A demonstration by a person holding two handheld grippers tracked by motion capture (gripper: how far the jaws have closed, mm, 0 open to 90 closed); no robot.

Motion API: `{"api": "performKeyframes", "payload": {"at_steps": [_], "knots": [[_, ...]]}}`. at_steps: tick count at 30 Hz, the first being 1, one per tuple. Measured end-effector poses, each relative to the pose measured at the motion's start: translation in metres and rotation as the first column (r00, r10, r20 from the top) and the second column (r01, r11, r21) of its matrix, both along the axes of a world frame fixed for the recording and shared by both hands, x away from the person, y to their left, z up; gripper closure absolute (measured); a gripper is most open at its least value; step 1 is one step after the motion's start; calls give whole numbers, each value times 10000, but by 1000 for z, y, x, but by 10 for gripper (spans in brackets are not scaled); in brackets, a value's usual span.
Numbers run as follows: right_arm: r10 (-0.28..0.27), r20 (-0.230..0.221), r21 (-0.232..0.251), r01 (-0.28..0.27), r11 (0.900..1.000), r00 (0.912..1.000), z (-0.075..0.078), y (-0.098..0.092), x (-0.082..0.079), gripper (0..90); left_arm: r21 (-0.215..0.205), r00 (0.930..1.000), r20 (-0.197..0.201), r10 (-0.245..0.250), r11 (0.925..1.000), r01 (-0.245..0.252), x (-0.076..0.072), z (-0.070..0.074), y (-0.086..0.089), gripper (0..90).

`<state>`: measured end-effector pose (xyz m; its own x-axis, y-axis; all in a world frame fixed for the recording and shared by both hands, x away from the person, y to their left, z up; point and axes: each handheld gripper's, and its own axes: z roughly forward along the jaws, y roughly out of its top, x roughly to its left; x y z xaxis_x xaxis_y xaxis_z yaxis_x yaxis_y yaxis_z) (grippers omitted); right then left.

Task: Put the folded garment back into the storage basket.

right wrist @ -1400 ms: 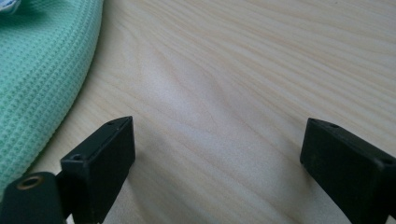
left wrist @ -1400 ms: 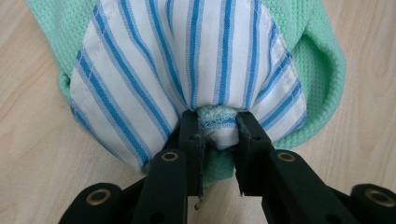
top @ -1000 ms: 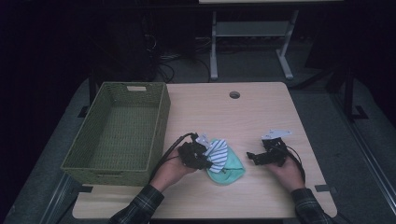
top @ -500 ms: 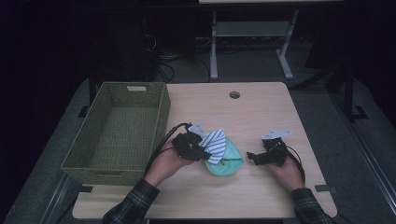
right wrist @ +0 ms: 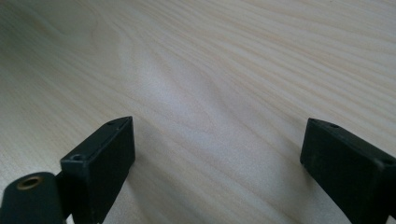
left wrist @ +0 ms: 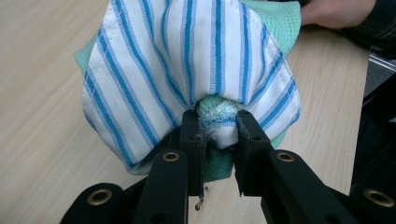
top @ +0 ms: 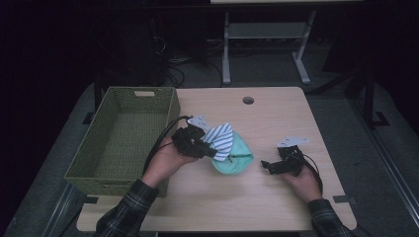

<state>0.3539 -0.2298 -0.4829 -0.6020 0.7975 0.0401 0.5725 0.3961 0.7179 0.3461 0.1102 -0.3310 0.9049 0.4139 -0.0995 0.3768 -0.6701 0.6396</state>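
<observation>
A light wooden table (top: 276, 192) is carrying everything here, its top pale and grained, with a small round hole (top: 248, 100) near the far edge. A green woven basket (top: 84, 168) is sitting on the left part, reaching out to the table's left edge. A mint-green cloth (top: 237, 160) is resting near the middle of the top, just right of the basket, with a blue-and-white striped cloth (top: 221, 140) rising over it.

Striped woven cloth (left wrist: 187, 60), knitted green cloth (top: 237, 155), matt wood table (right wrist: 233, 70)
</observation>
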Motion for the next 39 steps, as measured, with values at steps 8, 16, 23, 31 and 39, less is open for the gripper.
{"api": "performKeyframes", "payload": {"at_steps": [8,16,23,31,39], "knots": [[-19,7,-3,19,10000,10000,0,0,0,96,29,9991,300,310,9995,-311,3,26,20,755],[-26,14,9,26,10000,10000,0,0,0,96,219,9957,508,770,9967,-782,6,45,44,754],[-47,21,8,47,10000,10000,0,0,0,96,307,9905,575,1248,9915,-1267,7,52,65,753],[-88,24,6,88,10000,10000,0,0,0,96,313,9810,642,1833,9821,-1856,6,56,91,753],[-139,10,14,139,9999,9999,0,0,0,96,421,9670,700,2448,9678,-2481,3,57,118,753]]}}
